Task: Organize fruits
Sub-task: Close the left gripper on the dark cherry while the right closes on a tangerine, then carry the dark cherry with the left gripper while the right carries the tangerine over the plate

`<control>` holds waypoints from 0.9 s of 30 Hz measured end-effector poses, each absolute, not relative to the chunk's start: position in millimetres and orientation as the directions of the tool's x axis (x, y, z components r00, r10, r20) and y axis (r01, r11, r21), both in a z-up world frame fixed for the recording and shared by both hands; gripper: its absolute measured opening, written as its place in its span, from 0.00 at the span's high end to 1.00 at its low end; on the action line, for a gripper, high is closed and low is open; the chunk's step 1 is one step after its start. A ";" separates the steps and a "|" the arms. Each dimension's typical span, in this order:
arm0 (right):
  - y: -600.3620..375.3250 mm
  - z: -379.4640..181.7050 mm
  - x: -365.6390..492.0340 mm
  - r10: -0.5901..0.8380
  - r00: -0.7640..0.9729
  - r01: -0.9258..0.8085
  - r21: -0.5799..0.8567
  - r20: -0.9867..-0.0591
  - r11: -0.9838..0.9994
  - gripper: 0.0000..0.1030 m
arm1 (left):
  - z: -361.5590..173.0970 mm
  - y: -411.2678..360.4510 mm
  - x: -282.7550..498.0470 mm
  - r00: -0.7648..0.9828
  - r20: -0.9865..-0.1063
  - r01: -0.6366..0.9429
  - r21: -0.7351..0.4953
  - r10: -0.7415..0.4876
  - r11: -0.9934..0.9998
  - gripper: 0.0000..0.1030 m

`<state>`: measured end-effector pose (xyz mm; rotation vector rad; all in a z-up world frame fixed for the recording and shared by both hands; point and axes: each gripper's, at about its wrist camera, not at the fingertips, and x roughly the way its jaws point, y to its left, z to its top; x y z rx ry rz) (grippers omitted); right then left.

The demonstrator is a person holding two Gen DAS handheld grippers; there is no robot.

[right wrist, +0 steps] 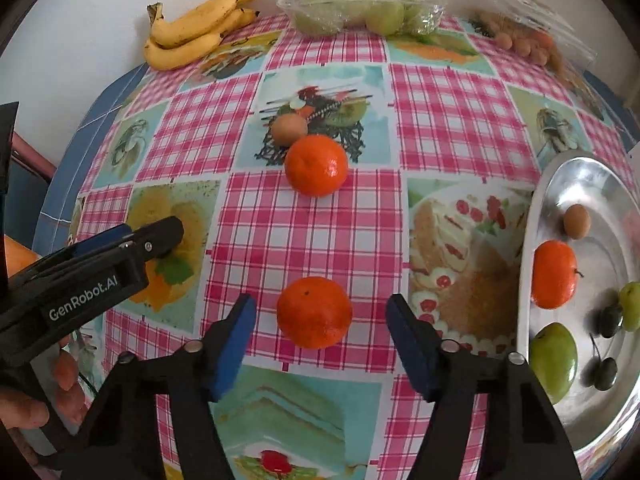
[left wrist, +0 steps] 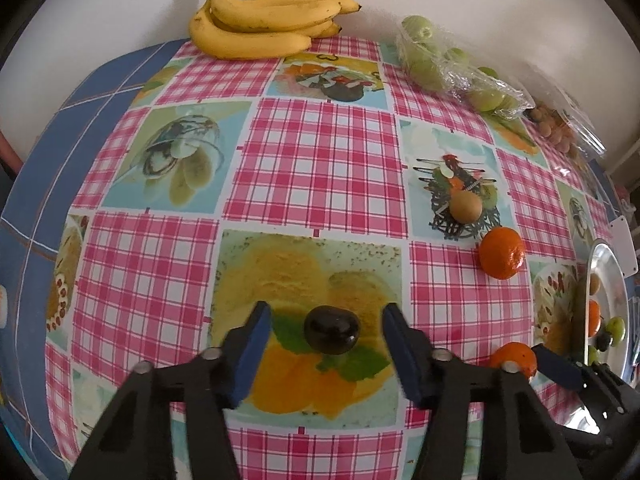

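Note:
My left gripper (left wrist: 326, 344) is open, its blue pads on either side of a dark cherry (left wrist: 331, 330) on the tablecloth. My right gripper (right wrist: 320, 332) is open around a tangerine (right wrist: 314, 312), not touching it. A second tangerine (right wrist: 317, 165) and a brown kiwi (right wrist: 289, 129) lie farther back; both also show in the left wrist view, the tangerine (left wrist: 502, 253) and the kiwi (left wrist: 466, 208). A silver plate (right wrist: 600, 184) at the right holds a tangerine (right wrist: 554, 274), a green fruit (right wrist: 554, 360), dark cherries (right wrist: 610, 316) and a small brown fruit (right wrist: 577, 221).
Bananas (left wrist: 260, 26) lie at the back by the wall. A plastic tray of green fruit (right wrist: 360, 10) and a bag of small brown fruit (right wrist: 528, 40) sit at the back right. The left gripper's body (right wrist: 92, 264) reaches in from the left in the right wrist view.

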<state>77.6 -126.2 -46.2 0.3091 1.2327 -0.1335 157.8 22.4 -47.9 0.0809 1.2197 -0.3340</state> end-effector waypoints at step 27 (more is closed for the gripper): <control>-129.2 -13.0 55.7 0.081 0.407 0.281 0.209 -0.910 0.937 0.63 | -3.7 18.5 148.2 0.386 -0.891 0.301 -0.124 -0.240 0.945 0.71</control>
